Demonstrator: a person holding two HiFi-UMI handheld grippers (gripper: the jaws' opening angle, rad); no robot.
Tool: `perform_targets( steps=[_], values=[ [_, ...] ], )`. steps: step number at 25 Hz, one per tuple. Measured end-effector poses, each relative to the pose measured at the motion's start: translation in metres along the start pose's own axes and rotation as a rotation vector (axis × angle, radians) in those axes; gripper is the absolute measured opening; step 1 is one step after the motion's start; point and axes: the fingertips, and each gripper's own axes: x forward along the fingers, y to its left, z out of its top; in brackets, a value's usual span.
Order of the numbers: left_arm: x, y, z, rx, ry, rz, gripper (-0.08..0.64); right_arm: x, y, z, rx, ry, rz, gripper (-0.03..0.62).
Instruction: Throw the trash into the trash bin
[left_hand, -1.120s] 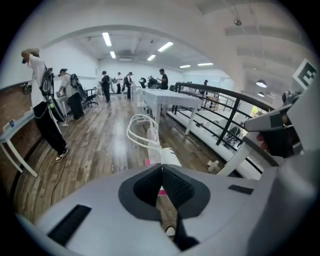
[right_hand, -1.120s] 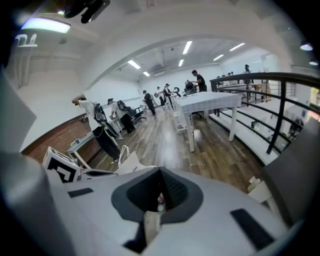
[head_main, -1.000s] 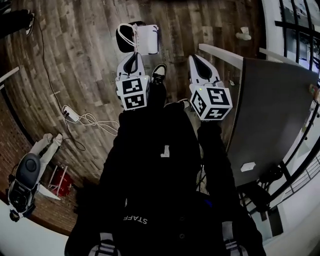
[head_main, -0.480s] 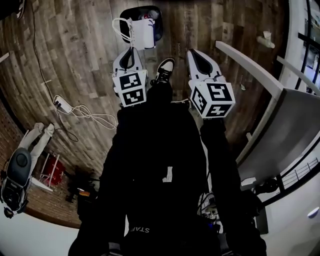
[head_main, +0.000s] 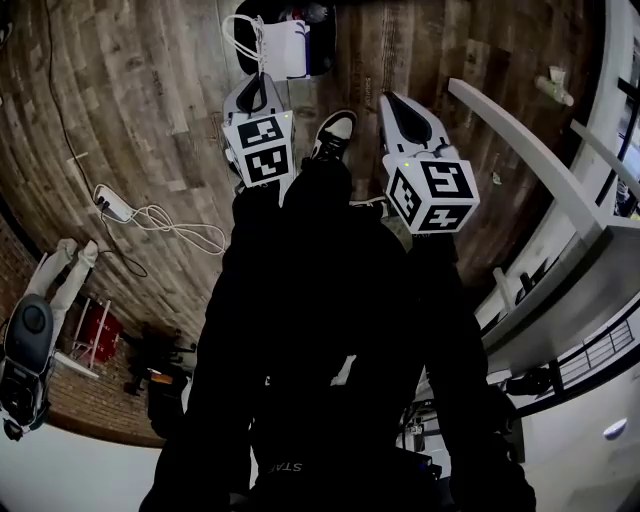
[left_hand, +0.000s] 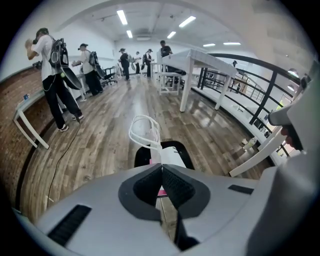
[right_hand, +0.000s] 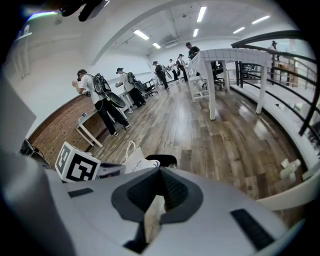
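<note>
Room: an open hall with a wood-plank floor (head_main: 150, 90) and strip lights overhead; in the left gripper view several people (left_hand: 55, 70) stand far off along a brick-faced wall
Far left: a white power strip (head_main: 108, 203) and its looped cable lie on the planks, well apart from the bin
Left gripper (head_main: 257, 85): held out ahead of the person's dark-clothed body, slanting steeply down, with the left marker cube (head_main: 262, 148) on top; its tip aims at the bin
Left jaws: pressed together at the tips and pinching nothing; only floor and a bit of pink show through the slot behind them
Trash bin (head_main: 325, 50): black, on the floor just beyond the left gripper, at the top edge of the head view
Trash: a white paper bag (head_main: 285, 50) sits at the bin's mouth and sticks out above the rim; how deep it sits I cannot tell
Bag's axis: it runs across the head view, with the carrying loops (head_main: 256, 48) pointing left past the rim
Shoe (head_main: 333, 135): black and white, between the two grippers, toe toward the bin
Right gripper (head_main: 392, 100): alongside the left one but apart from it, also slanting down, under the right marker cube (head_main: 432, 193); it aims at bare planks right of the bin
Right jaws: closed on each other and empty
Desk (head_main: 520, 150): white and long, its edge crossing the right side diagonally
</note>
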Motion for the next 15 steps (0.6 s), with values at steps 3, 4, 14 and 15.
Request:
perform_targets(
  steps=[3,4,14,15],
  values=[
    [0.020,0.004,-0.010,0.000,0.013,0.008,0.003,0.014,-0.002,-0.009,-0.003,0.009,0.009,0.014],
    [0.026,0.005,-0.013,0.000,0.018,0.011,0.004,0.018,-0.003,-0.012,-0.004,0.012,0.013,0.014],
    [0.069,0.010,-0.035,-0.004,0.054,0.030,0.005,0.049,-0.011,-0.036,-0.003,0.031,0.034,0.014],
    [0.073,0.010,-0.038,-0.005,0.061,0.031,0.005,0.052,-0.012,-0.037,-0.004,0.033,0.034,0.014]
  ],
)
